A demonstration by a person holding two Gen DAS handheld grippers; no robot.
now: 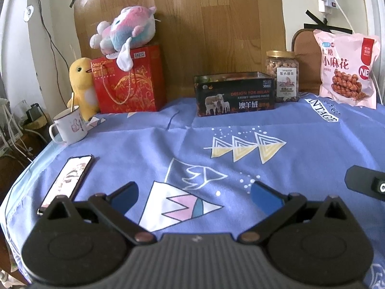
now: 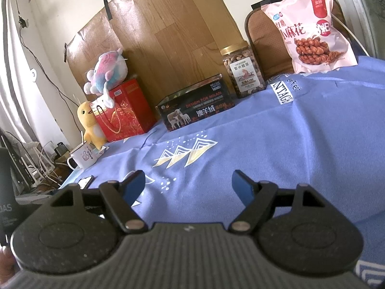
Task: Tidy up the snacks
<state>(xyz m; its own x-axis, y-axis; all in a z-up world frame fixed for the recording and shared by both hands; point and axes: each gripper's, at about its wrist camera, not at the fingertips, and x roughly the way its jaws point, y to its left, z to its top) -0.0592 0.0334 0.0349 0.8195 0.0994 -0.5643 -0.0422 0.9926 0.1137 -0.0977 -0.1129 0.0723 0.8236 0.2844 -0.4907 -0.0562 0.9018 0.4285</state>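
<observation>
- Along the far edge of the blue patterned tablecloth (image 1: 300, 168), against a taped-up wood-grain board (image 1: 216, 24), stands a low black rectangular tin printed with sheep (image 1: 234, 95); it serves as the landmark for everything below.
- Just right of the tin, touching or nearly touching it, stands upright a clear plastic jar of nuts with a gold lid (image 1: 282, 75).
- Further right of the tin, past the jar, a pink bag of twisted fried-dough snacks (image 1: 347, 68) leans upright against a brown padded chair back (image 2: 267, 38).
- Left of the tin, apart from it, stands a red gift bag with gold cord handles (image 1: 127, 79); a pink-and-blue plush toy (image 1: 125, 30) lies on top of it.
- A yellow plush duck (image 1: 81, 84) sits at the red bag's far side from the tin, and a white enamel mug with a stick in it (image 1: 68, 126) stands just in front of the duck.
- Nearer the camera than the tin and well to its left, a smartphone with a lit screen (image 1: 66, 183) lies flat on the cloth.
- The left gripper (image 1: 194, 196) hovers over bare cloth well in front of the tin, its blue-padded fingers (image 1: 266, 196) spread wide and holding nothing.
- The right gripper (image 2: 189, 187) hangs likewise in front of the tin, fingers (image 2: 243, 189) spread and empty.
</observation>
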